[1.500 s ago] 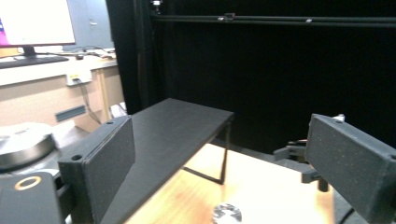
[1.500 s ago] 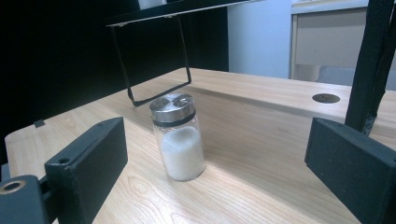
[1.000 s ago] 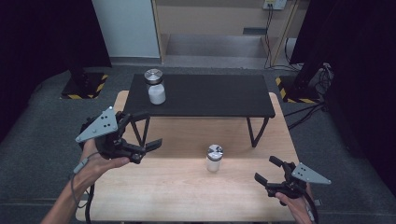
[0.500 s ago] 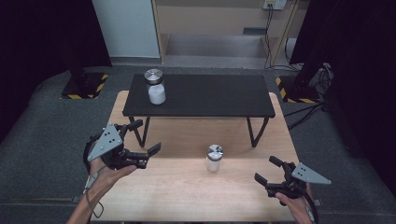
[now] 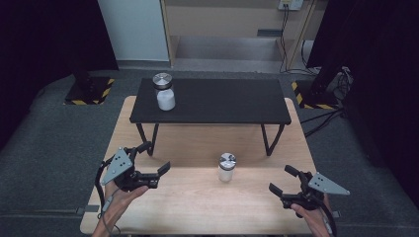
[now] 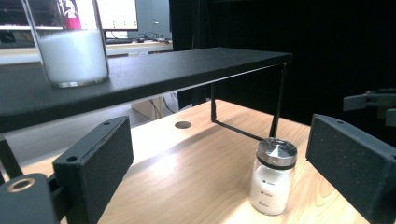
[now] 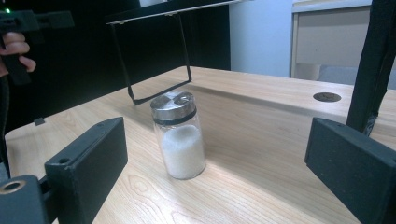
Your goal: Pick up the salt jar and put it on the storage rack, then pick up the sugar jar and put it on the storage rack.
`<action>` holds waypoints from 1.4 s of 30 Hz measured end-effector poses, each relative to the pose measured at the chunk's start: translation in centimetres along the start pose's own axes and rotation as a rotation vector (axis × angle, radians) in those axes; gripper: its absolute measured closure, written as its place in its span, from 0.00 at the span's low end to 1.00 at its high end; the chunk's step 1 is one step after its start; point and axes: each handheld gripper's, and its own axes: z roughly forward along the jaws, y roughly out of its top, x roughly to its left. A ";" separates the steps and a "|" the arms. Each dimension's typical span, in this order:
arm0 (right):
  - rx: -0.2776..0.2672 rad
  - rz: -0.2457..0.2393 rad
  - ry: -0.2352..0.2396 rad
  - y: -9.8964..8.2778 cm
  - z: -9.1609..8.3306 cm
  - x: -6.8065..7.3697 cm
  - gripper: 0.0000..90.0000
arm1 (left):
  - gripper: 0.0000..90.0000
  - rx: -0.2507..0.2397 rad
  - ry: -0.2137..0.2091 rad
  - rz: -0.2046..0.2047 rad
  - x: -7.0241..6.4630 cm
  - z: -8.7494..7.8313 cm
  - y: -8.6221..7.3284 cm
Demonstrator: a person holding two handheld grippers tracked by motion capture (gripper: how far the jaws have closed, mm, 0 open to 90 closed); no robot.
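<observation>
Both pairs of jaws stand wide apart with nothing between their pads: the left gripper (image 5: 153,159) has just been opening a little further, and the right gripper (image 5: 284,179) is spread just as wide. A small jar (image 5: 227,167) of white powder with a metal lid stands upright on the table (image 5: 197,207), ahead of both grippers and between them, touching neither. In the left gripper view the jar (image 6: 272,175) sits well out beyond the pads, nearer the right-hand pad than the left (clear wood lies between it and the jaws). In the right gripper view the jar (image 7: 179,134) stands ahead of the pads and closer to the left-hand one, again with bare wood all round it. A black shelf (image 5: 212,101) on thin legs stands farther off behind the jar, and on its left end is a second jar (image 5: 164,92), also white-filled. From the left gripper that second jar (image 6: 70,44) is up and to the left of the jaws, on the shelf top (image 6: 163,70). Both grippers are held low, just above the table.
</observation>
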 end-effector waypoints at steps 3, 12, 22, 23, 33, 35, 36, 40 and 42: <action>0.000 -0.002 0.002 0.0 0.0 0.0 0.07 | 0.07 0.032 0.014 0.044 -0.3 0.0 -0.2; -0.001 -0.004 0.003 0.0 0.0 0.0 0.07 | 0.06 -0.030 -0.044 -0.029 0.7 -0.4 -2.2; 0.005 -0.009 0.005 0.1 0.1 0.0 0.07 | 0.06 0.003 -0.053 0.001 0.6 -0.7 -2.6; 0.005 -0.009 0.006 0.1 0.1 0.0 0.07 | 0.06 0.000 -0.053 0.001 0.6 -0.7 -2.6; 0.000 -0.042 0.025 0.5 0.2 0.3 0.06 | 0.06 -0.001 -0.070 0.026 0.6 -0.9 -2.9; 0.004 -0.049 0.031 0.6 0.2 0.4 0.06 | 0.06 -0.004 -0.074 0.025 0.7 -0.9 -3.0; 0.001 -0.054 0.034 0.7 0.2 0.4 0.06 | 0.06 -0.008 -0.078 0.021 0.8 -0.9 -3.1; -0.005 -0.064 0.039 1.5 -0.1 0.5 0.06 | 0.06 -0.012 -0.080 0.016 0.9 -1.0 -3.2; -0.011 -0.064 0.039 2.1 -0.3 0.5 0.06 | 0.06 -0.008 -0.076 0.018 1.0 -1.0 -3.2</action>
